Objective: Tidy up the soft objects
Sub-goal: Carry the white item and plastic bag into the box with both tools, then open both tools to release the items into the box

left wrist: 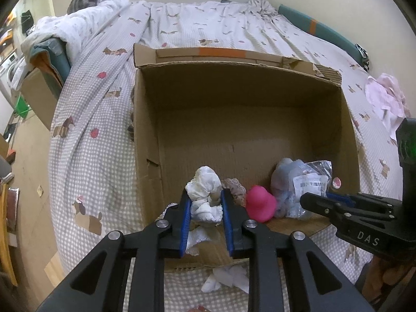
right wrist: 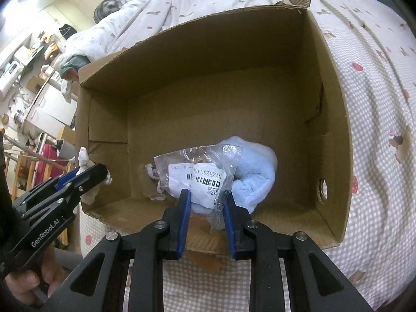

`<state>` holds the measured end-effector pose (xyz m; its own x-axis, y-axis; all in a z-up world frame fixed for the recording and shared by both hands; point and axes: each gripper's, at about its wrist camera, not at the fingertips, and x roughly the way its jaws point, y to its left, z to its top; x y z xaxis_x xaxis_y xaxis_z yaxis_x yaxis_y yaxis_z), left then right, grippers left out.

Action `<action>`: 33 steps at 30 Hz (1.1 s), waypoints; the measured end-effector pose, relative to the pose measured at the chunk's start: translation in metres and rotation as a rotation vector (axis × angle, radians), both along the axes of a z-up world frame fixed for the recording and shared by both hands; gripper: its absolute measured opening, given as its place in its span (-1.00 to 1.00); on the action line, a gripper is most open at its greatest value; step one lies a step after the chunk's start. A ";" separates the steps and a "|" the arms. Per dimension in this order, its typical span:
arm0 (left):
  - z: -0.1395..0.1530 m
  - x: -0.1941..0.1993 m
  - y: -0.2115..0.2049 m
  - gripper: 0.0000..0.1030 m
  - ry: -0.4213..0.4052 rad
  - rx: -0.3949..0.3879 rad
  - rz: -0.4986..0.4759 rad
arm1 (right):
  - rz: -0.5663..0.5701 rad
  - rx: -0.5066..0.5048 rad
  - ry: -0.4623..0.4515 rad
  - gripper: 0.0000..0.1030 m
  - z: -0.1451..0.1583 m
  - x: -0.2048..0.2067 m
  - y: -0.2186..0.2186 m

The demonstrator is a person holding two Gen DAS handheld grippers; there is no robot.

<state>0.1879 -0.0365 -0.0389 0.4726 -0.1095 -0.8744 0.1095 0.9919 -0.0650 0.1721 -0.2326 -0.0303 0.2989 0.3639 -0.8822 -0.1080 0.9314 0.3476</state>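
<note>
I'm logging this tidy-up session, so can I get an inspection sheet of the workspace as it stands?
Surface: bed with a checked grey-and-white dog-print sheet.
Job's things: open brown cardboard box on the bed, holding a pink rounded soft toy, a pale blue fluffy cloth and a clear labelled plastic bag.
Clutter: crumpled white cloth before the box; pink garment on the sheet.
Grippers: left hand-held gripper shut on a white lacy fabric bundle; right hand-held gripper around the bag, closure unclear.
Cables: nothing seen.
Surroundings: cream wall, cluttered room at left.
</note>
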 end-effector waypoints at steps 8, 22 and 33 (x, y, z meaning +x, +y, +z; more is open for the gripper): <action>-0.003 -0.001 -0.003 -0.39 0.006 0.009 -0.009 | 0.002 0.003 -0.002 -0.49 -0.002 0.000 -0.002; 0.004 -0.003 -0.003 0.65 -0.021 0.016 -0.005 | -0.009 0.007 -0.008 -0.49 -0.001 -0.001 -0.004; 0.014 -0.005 0.003 0.67 -0.062 0.019 0.015 | -0.047 0.055 -0.103 0.50 0.020 -0.003 -0.012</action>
<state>0.1830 -0.0334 -0.0250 0.5278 -0.0857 -0.8450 0.0977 0.9944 -0.0399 0.1693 -0.2449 -0.0104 0.4044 0.3949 -0.8249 -0.1028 0.9159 0.3880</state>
